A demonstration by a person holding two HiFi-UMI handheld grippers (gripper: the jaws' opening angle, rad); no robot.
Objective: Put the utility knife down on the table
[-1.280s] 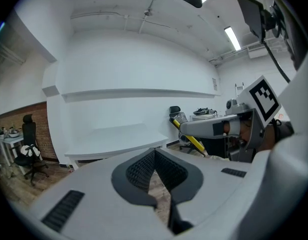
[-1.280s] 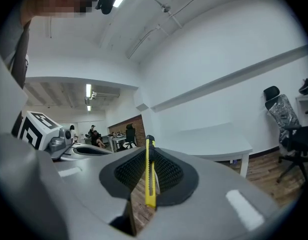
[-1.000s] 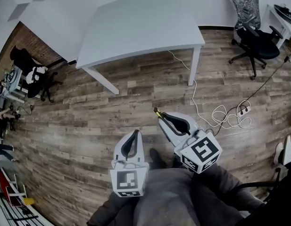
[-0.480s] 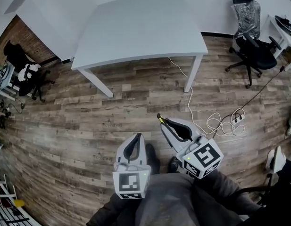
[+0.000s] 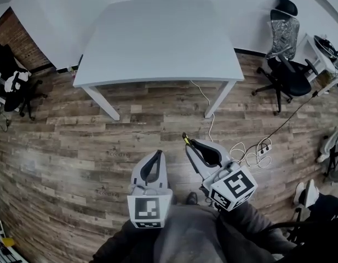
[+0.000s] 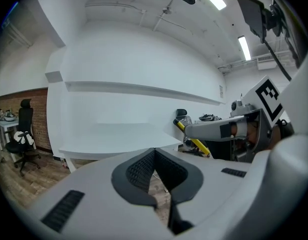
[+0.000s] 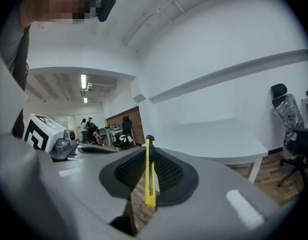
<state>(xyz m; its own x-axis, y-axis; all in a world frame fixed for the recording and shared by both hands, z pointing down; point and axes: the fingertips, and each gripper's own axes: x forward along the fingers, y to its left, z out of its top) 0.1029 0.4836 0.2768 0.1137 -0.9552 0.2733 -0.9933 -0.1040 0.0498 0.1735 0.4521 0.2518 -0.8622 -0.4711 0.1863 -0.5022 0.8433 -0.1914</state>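
A slim yellow utility knife [image 7: 150,176] stands on edge between the black ribbed pads of my right gripper [image 7: 150,156], which is shut on it. In the head view its yellow tip [image 5: 184,140] pokes out past my right gripper [image 5: 189,144], held over the wood floor. My left gripper [image 5: 157,155] hangs beside it, shut with nothing between its pads [image 6: 144,169]. The knife [image 6: 192,140] also shows at the right of the left gripper view. The white table [image 5: 158,37] stands ahead of both grippers, its top bare, also visible as the table [image 7: 213,141] in the right gripper view.
A black office chair [image 5: 286,59] stands right of the table. A white cable [image 5: 251,152] and power strip lie coiled on the floor near my right gripper. More chairs and clutter [image 5: 15,86] sit at far left by a brick wall.
The view has moved toward the table, which now sits more centred and nearer. Both grippers hold the same pose, the knife still clamped in the right one.
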